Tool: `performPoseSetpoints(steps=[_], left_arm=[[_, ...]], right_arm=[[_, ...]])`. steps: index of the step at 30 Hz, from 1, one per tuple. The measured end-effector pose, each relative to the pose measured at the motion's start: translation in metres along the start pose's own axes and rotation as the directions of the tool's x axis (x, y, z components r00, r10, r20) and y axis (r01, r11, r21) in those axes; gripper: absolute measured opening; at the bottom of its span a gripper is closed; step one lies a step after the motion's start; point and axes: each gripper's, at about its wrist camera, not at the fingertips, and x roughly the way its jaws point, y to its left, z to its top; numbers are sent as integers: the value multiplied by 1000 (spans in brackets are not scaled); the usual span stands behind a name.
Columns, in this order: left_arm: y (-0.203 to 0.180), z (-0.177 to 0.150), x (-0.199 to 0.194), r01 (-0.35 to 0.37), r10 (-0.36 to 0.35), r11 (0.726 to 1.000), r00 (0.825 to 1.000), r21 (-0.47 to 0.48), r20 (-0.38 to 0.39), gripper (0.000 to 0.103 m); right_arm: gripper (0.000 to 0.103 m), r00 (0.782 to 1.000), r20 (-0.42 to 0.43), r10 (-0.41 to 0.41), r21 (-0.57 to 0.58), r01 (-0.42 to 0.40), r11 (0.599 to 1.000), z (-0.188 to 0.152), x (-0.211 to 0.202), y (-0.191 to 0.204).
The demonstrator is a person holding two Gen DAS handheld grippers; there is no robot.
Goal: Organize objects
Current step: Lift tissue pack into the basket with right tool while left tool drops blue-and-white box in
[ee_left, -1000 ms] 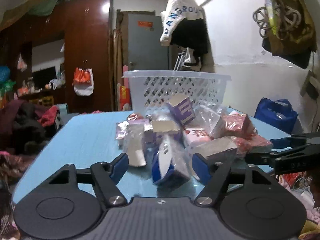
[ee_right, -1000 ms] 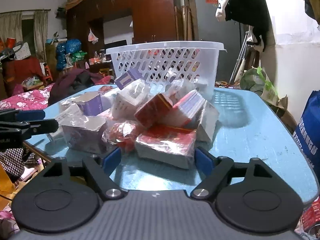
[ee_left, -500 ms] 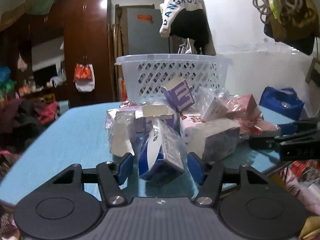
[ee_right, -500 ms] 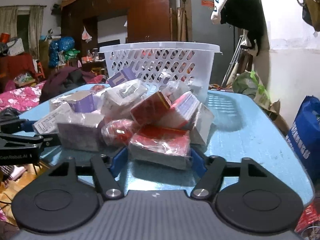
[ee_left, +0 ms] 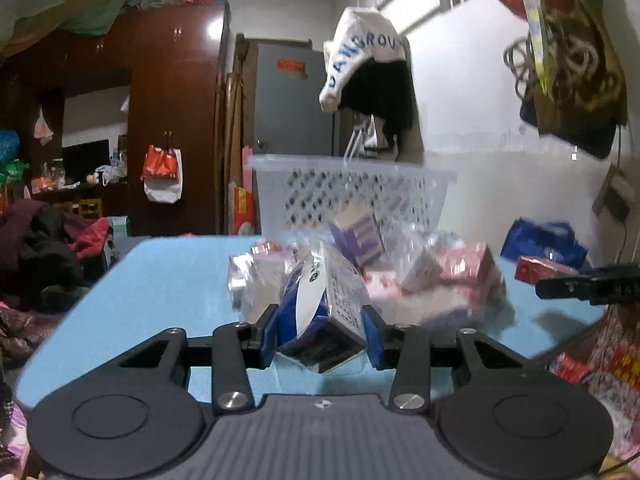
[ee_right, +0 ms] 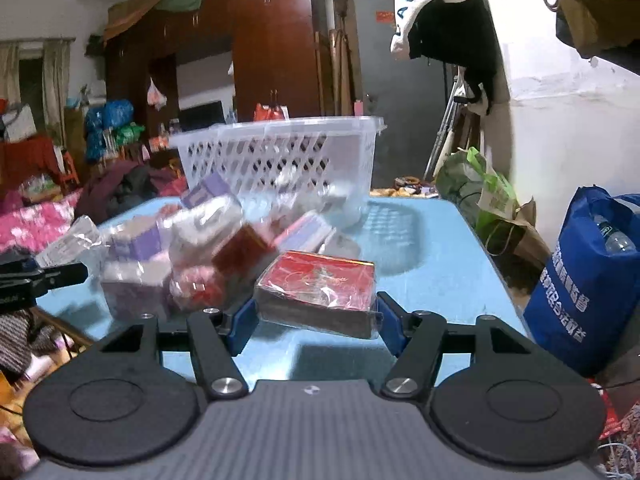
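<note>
On the blue table lies a pile of plastic-wrapped boxes, in front of a white lattice basket. My left gripper is closing its jaws on a blue and white wrapped box, which stands tilted between the pads. In the right wrist view, my right gripper is shut on a flat red box, held just above the table with its shadow beneath. The pile sits left of it, the basket behind.
A blue shopping bag stands off the table's right edge, with a green bag further back. Clothes hang on the white wall. A dark wardrobe and heaped clothing fill the left side.
The left jaws have narrowed onto the blue and white box. The right jaws have closed on the red box and raised it off the table.
</note>
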Motion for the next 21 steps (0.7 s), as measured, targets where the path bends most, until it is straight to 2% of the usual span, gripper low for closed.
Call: performPoseSetpoints(steps=[4, 8, 10, 12, 14, 16, 20, 21], left_arm=[[7, 28, 4, 23, -22, 1000, 998, -15, 60, 46], [9, 80, 28, 52, -54, 998, 991, 17, 124, 46], [8, 109, 48, 81, -83, 997, 989, 18, 123, 46], [5, 137, 76, 84, -87, 996, 990, 25, 112, 46], [1, 162, 111, 92, -93, 996, 993, 18, 70, 46], [-4, 172, 139, 81, -81, 997, 996, 18, 25, 46], [-10, 178, 187, 49, -49, 999, 998, 9, -38, 47], [-10, 179, 195, 51, -51, 999, 998, 2, -45, 51]], right_arm=[[66, 998, 61, 19, -31, -18, 999, 25, 2, 1], [66, 985, 154, 82, -76, -71, 995, 67, 17, 4], [66, 972, 205, 112, -90, -95, 991, 94, 32, 4], [66, 965, 235, 112, -129, -83, 988, 118, 52, 5], [66, 976, 201, 79, -139, -52, 989, 139, 84, 4], [66, 984, 149, 98, -125, -80, 989, 156, 115, -1], [66, 990, 119, 75, -131, -60, 990, 170, 151, -2], [70, 991, 112, 74, -136, -58, 989, 172, 157, -2]])
